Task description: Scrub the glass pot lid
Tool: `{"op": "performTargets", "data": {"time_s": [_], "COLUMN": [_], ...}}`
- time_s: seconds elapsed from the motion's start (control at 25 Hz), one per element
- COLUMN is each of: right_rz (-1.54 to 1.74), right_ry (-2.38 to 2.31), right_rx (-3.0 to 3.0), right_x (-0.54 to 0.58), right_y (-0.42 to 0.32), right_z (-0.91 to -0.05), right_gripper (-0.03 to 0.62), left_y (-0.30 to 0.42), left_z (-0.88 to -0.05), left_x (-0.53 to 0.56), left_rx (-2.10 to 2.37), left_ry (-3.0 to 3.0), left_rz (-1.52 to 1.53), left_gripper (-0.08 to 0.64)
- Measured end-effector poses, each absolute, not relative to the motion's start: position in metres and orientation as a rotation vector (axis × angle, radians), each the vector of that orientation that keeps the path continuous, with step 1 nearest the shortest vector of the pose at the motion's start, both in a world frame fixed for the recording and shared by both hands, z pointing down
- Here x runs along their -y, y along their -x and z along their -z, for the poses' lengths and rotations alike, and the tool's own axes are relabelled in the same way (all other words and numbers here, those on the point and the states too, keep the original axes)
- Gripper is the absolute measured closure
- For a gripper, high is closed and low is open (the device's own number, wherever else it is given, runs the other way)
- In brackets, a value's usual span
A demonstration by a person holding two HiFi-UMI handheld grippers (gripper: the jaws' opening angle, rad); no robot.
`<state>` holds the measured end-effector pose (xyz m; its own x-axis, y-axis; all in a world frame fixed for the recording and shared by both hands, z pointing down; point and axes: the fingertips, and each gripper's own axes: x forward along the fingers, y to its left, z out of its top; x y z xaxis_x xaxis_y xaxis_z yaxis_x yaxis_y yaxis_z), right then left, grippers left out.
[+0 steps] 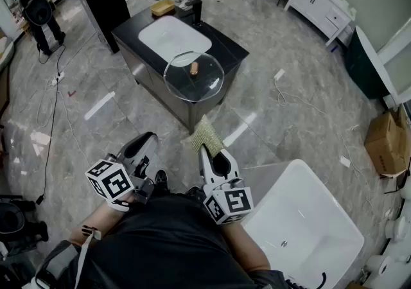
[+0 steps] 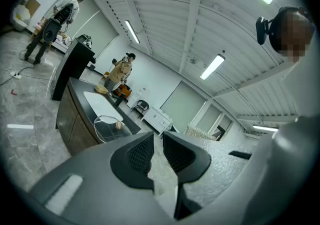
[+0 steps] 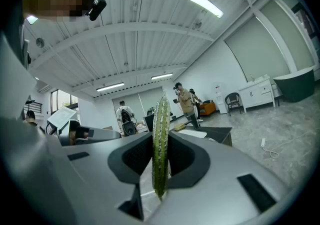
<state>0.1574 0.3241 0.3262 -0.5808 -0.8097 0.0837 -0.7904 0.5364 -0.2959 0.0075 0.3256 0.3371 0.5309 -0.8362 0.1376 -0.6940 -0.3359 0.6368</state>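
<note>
— Where's the glass pot lid (image 1: 192,79)?
— On the near corner of the dark desk (image 1: 226,49), at about 5 o'clock from the white basin (image 1: 173,37). In the head view its rim reaches past the desk edge, and a brown knob (image 1: 194,68) sits at its centre. Nothing is touching it.
— And the right tool (image 1: 209,153)?
— It's low in the head view, with the lid at its 12 o'clock and well apart from it. Its jaws are clamped on a green scrub pad (image 3: 160,144), held on edge, which sticks out past the fingertips.
— The left tool (image 1: 144,143)?
— It's at 9 o'clock from the right one, near it. Its own view shows the jaws a narrow gap apart with only floor between them, so it grips nothing. In that view the lid shows small at 10 o'clock.
— Any writing to read?
— Each tool carries a cube with black-and-white square markers, patterns rather than letters. Anything else is too small to tell.
— What else is around?
— A black tap (image 1: 196,10) at the basin's 12 o'clock, with a yellow item (image 1: 162,7) just at its 9 o'clock. A white tub (image 1: 308,223) is on the floor at 4 o'clock from the right tool, and a cardboard box (image 1: 388,143) at 3 o'clock
</note>
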Motion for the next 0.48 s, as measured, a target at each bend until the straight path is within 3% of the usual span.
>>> {"op": "performTargets", "data": {"time_s": [0.48], "right_rz": [0.472], "right_ry": [1.401], "right_rx": [-2.694], "right_x": [-0.334], "right_y": [-0.173], "right_z": [-0.323], "right_gripper": [0.522], "left_y": [-0.025], "left_z": [-0.327], "left_x": [-0.333], "left_rx": [1.233], "left_ry": [-2.146], "left_rz": [0.267], "left_gripper": [0.502]}}
